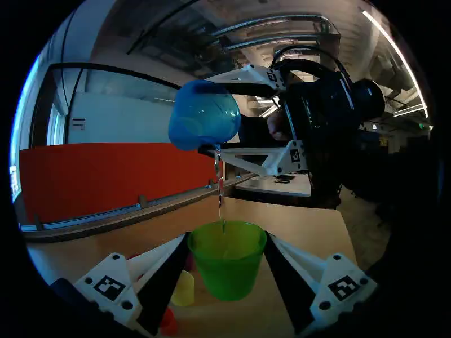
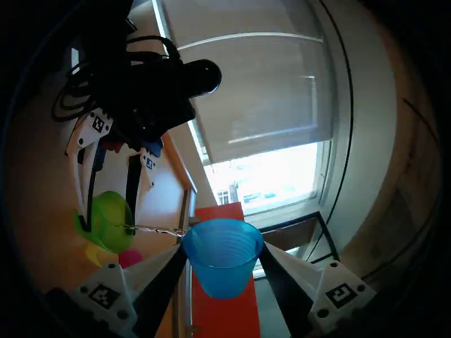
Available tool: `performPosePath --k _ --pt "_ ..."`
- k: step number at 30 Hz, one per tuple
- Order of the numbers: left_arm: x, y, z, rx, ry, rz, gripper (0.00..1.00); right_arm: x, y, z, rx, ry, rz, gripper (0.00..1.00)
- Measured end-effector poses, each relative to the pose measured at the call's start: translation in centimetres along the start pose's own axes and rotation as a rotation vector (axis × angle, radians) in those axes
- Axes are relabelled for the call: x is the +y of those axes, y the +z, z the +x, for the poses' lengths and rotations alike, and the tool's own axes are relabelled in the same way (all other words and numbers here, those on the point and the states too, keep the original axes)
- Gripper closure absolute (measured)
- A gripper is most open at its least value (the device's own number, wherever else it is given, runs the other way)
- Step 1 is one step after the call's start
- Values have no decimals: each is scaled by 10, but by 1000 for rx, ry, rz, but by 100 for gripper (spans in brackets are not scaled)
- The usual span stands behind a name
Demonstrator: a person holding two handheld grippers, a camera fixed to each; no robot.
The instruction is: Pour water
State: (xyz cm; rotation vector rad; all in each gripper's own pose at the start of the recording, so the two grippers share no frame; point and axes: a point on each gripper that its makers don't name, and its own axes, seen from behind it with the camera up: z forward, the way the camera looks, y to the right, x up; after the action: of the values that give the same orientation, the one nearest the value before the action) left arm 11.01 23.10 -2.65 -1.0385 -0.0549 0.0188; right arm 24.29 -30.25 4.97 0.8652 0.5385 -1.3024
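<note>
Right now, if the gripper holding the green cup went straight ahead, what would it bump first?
Likely the right gripper with its blue cup. Straight ahead of the left gripper and green cup falls the water stream, then that gripper's lower finger. Distance is unclear.

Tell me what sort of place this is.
Probably an open-plan office: ceiling strip lights overhead, an orange partition behind the wooden table, and a window with a roller blind.
</note>
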Motion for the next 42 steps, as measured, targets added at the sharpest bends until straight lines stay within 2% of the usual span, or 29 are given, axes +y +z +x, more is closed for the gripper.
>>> performPosePath --k 11,14,23,42 --pt "-1 0 0 0 1 3 10 1 -2 2 5 -27 -10 9" --pt "-2 0 0 1 1 4 10 7 -3 3 7 -30 -19 9" --pt "-2 0 1 2 2 4 10 3 -5 1 3 -68 -11 9" --pt "-1 0 3 5 1 4 10 7 -7 12 13 -101 -22 9"
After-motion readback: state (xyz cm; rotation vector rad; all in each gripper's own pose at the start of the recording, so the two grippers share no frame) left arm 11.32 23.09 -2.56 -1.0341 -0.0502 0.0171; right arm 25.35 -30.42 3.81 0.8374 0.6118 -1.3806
